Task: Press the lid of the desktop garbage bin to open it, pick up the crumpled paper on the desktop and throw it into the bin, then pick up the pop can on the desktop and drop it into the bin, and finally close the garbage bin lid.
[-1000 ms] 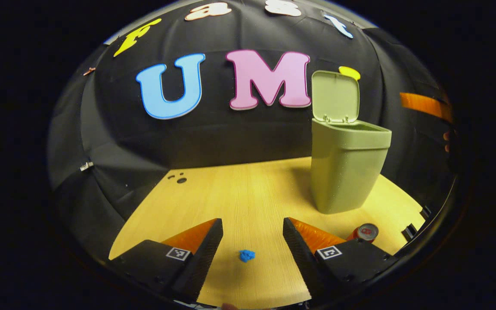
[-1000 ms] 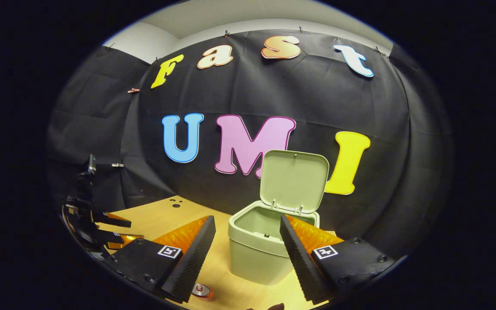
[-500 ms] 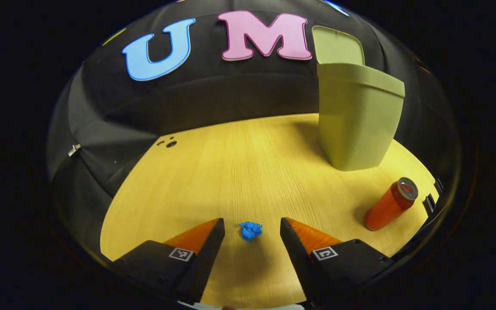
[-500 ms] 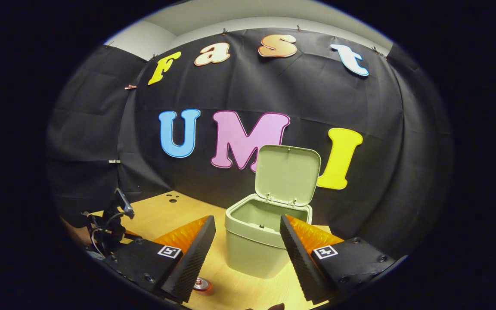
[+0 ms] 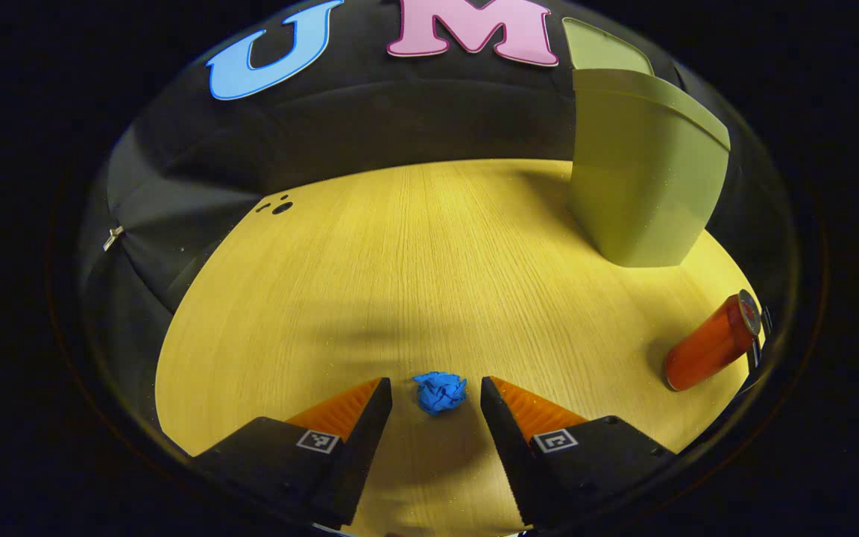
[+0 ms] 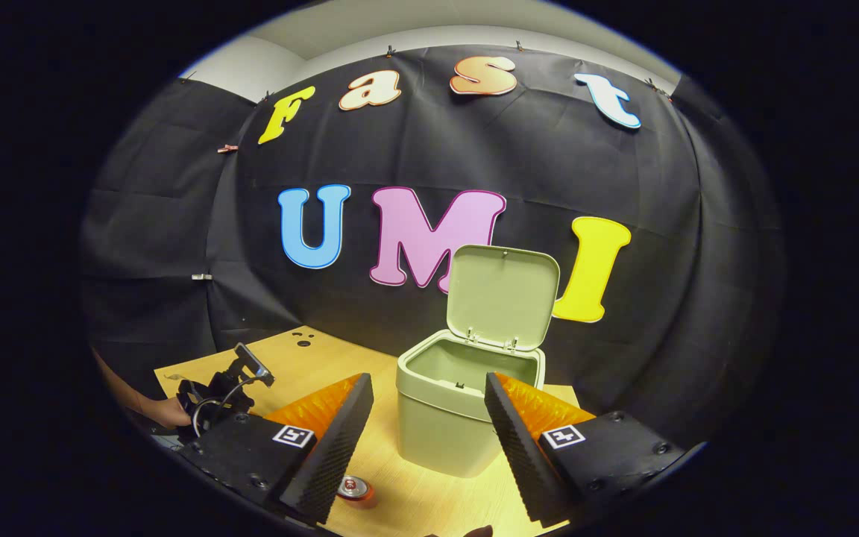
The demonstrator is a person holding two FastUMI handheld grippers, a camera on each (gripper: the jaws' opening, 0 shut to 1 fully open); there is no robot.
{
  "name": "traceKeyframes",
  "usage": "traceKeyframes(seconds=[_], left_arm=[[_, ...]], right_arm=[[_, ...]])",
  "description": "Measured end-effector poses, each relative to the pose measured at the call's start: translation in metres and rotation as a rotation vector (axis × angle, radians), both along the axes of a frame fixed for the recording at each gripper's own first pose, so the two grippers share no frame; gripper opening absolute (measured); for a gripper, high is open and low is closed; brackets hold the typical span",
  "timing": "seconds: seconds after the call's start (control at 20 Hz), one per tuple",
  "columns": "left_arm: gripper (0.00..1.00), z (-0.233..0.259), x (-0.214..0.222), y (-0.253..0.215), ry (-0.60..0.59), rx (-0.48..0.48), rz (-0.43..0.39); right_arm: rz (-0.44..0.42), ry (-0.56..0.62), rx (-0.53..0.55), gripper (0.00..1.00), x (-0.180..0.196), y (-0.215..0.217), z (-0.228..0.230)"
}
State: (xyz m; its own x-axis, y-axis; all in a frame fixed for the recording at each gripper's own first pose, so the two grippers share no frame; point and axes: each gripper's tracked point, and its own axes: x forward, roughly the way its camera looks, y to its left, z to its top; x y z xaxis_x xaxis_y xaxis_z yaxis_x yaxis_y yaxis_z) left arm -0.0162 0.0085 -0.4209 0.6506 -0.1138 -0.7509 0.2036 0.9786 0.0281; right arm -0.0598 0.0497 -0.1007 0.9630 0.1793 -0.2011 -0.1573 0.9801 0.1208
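Hovering over the desk [image 5: 370,246], the left gripper [image 5: 435,391] has its jaws spread with the paper ball [image 5: 441,392] lying on the desk between the fingertips, not touched on either side. Paper likely weighs next to nothing and crushes easily; squeeze across the middle, light force is enough, a hard clamp just flattens it. Wide bare desk to the left and ahead, nothing to snag. Further right, the bin [image 5: 642,171] stands near the back wall with its lid [image 6: 502,297] up and its mouth clear. Can [image 5: 709,343] lies on its side near the right desk edge, well apart from the paper; probably thin-walled, slick, prone to roll, so grip across the body. In the right gripper view, the right gripper [image 6: 429,406] is released, holding nothing, raised in front of the bin. Lift path from paper to bin looks open; watch the bin rim.
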Motion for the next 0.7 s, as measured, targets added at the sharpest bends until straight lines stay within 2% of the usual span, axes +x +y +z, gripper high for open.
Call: traceKeyframes(seconds=[0.2, 0.4, 0.5, 0.65, 0.7], left_arm=[[0.68, -0.013, 0.005, -0.005, 0.037, -0.009, -0.035], [0.44, -0.013, 0.005, -0.009, 0.041, 0.024, -0.058], [0.41, -0.013, 0.007, -0.007, 0.035, 0.018, -0.068], [0.45, -0.002, 0.010, -0.006, 0.005, 0.011, -0.063], [0.41, 0.003, 0.012, -0.007, -0.008, 0.004, -0.062]], right_arm=[[0.001, 0.008, -0.007, 0.95, -0.005, 0.002, -0.001], [-0.007, 0.019, -0.012, 0.95, -0.010, -0.002, -0.004], [-0.013, 0.024, -0.007, 0.95, -0.011, -0.004, -0.006], [-0.014, 0.032, 0.000, 0.95, -0.011, -0.003, -0.010], [-0.011, 0.034, 0.001, 0.95, -0.010, -0.003, -0.011]])
